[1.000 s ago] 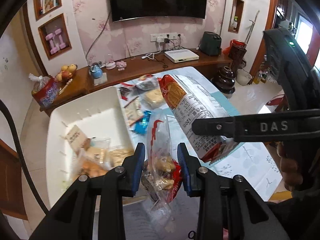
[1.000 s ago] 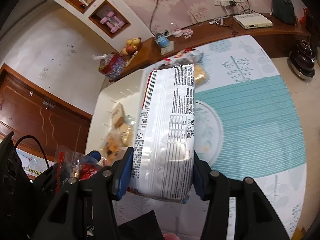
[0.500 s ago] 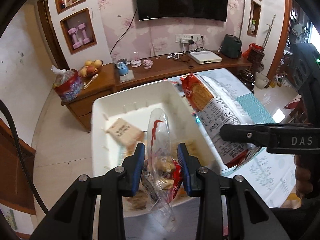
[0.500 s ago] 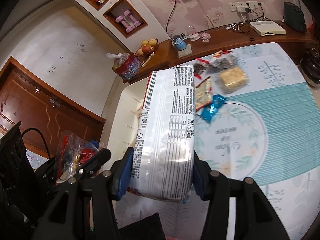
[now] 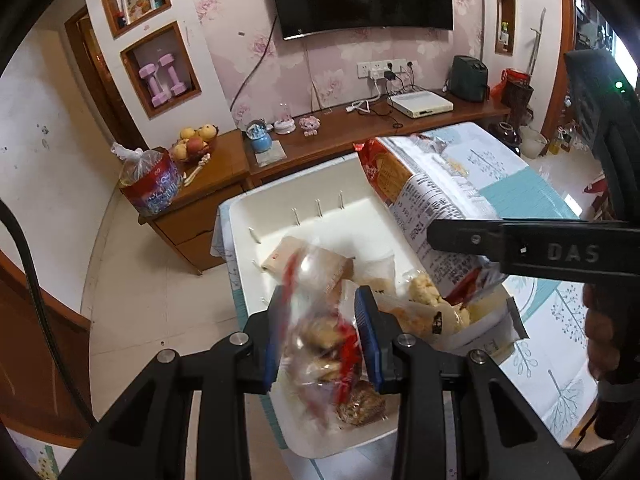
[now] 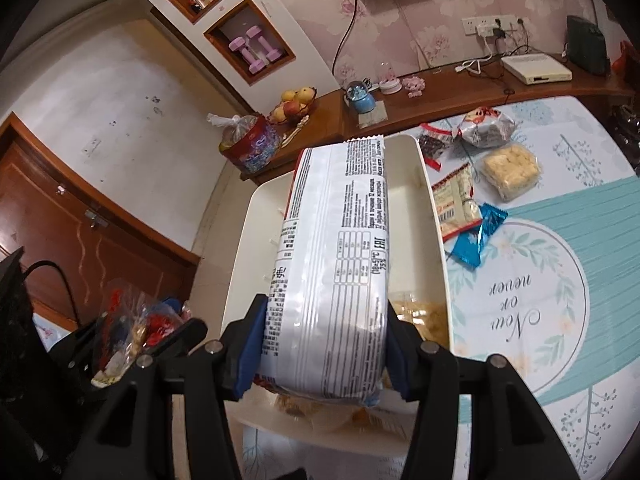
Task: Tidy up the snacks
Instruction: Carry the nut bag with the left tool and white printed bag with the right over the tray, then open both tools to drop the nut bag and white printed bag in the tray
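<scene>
My left gripper [image 5: 323,334] is shut on a clear bag of mixed snacks with red print [image 5: 320,332], held over the near end of the white bin [image 5: 320,196]. The bag also shows in the right wrist view [image 6: 128,328]. My right gripper [image 6: 326,350] is shut on a large white biscuit pack [image 6: 336,248], held above the white bin [image 6: 436,240]. The pack also shows in the left wrist view [image 5: 428,196]. Several snack packets [image 5: 420,312] lie in the bin.
On the teal patterned tablecloth [image 6: 600,240] right of the bin lie a blue wrapper [image 6: 478,236], a red-edged packet [image 6: 456,204], a block of crackers [image 6: 510,170] and a dark snack bag [image 6: 486,128]. A wooden sideboard [image 5: 360,136] stands behind the table.
Both grippers moved left over the white bin with their packs. The clear bag now hangs lower, over the bin's near end, blurred by motion.
</scene>
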